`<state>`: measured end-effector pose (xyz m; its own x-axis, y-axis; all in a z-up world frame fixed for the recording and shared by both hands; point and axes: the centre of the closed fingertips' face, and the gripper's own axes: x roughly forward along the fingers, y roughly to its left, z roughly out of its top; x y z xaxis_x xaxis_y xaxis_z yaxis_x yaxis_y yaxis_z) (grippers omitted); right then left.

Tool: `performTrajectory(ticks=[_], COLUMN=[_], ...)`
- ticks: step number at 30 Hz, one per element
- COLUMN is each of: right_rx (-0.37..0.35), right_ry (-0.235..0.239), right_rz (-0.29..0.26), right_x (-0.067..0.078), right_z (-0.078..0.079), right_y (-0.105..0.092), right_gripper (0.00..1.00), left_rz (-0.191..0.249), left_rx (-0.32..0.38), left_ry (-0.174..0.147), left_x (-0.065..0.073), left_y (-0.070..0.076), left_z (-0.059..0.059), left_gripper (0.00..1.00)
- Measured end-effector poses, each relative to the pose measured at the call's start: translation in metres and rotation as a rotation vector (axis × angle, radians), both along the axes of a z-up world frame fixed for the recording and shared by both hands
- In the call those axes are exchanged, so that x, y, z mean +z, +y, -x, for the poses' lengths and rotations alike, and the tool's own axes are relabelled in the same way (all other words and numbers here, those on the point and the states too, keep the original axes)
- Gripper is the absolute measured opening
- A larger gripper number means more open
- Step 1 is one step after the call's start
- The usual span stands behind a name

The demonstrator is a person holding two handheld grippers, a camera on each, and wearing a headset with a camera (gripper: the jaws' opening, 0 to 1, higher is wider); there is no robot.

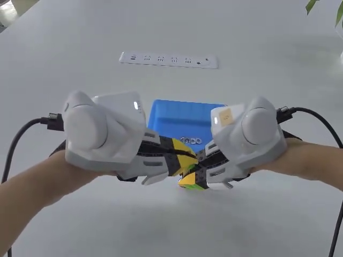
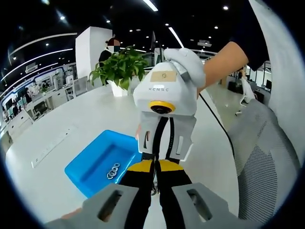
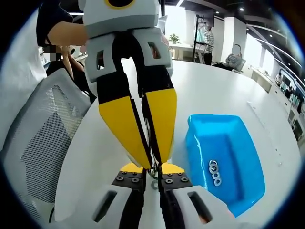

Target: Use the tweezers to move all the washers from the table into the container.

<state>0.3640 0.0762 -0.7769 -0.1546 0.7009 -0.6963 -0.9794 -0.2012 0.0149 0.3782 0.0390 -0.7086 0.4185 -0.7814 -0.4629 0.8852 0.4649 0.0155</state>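
Yellow pads tip both pairs of tongs, which meet nose to nose just on the near side of the blue tray [image 1: 177,115]. The left tongs [image 3: 153,164] and the right tongs [image 2: 156,167] are each closed to a thin slit. Both seem to pinch one slim metal sliver that I take for the tweezers [image 3: 153,176], though it is too small to be sure. Settling that shared grip looks like the step in hand; it calls for a light, even squeeze, one side yielding only once the other holds firm. Inside the glossy plastic tray, small flat steel washers [image 1: 191,141] lie in a short row by its near wall. Beyond the tray, on the smooth pale desk [image 1: 161,225], rests a long white power strip [image 1: 169,59].
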Motion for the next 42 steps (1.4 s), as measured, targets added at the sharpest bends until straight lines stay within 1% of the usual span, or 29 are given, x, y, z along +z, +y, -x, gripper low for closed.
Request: performTrajectory(ticks=[4, 8, 13, 19, 23, 28, 32, 37, 40, 42], right_rx=[-0.003, -0.003, -0.012, -0.011, -0.013, -0.020, -0.024, -0.021, -0.020, -0.021], right_ry=[0.001, 0.001, 0.009, 0.007, 0.013, 0.008, 0.003, 0.001, -0.003, -0.006], right_rz=[-0.004, -0.003, -0.007, -0.003, -0.005, -0.005, -0.006, -0.001, 0.003, 0.001], right_x=[0.000, 0.000, 0.000, 0.000, 0.002, 0.004, 0.007, 0.009, 0.010, 0.014], right_z=[0.000, -0.001, -0.001, 0.000, 0.000, -0.001, -0.002, -0.001, -0.002, -0.003], right_y=[0.000, 0.000, -0.001, -0.002, -0.002, -0.001, -0.001, 0.000, 0.000, -0.001], right_gripper=[0.10, 0.10, 0.10, 0.10, 0.10, 0.09, 0.09, 0.09, 0.09, 0.09], left_rz=[-0.001, 0.007, 0.012, 0.016, 0.023, 0.006, 0.001, -0.008, -0.003, 0.006], left_rx=[-0.002, 0.002, 0.004, 0.006, -0.003, -0.007, -0.001, 0.016, 0.022, 0.036], left_ry=[0.000, 0.010, 0.025, 0.027, 0.031, 0.034, 0.033, 0.030, 0.029, 0.023], left_x=[0.000, 0.001, 0.001, 0.003, 0.006, 0.003, 0.004, 0.005, 0.008, 0.012], left_y=[0.000, 0.001, 0.001, 0.002, 0.004, 0.006, 0.011, 0.019, 0.023, 0.027], left_z=[0.000, -0.001, -0.001, -0.001, 0.003, 0.008, 0.011, 0.011, 0.012, 0.011], left_gripper=[0.06, 0.07, 0.10, 0.13, 0.13, 0.13, 0.14, 0.14, 0.14, 0.14])
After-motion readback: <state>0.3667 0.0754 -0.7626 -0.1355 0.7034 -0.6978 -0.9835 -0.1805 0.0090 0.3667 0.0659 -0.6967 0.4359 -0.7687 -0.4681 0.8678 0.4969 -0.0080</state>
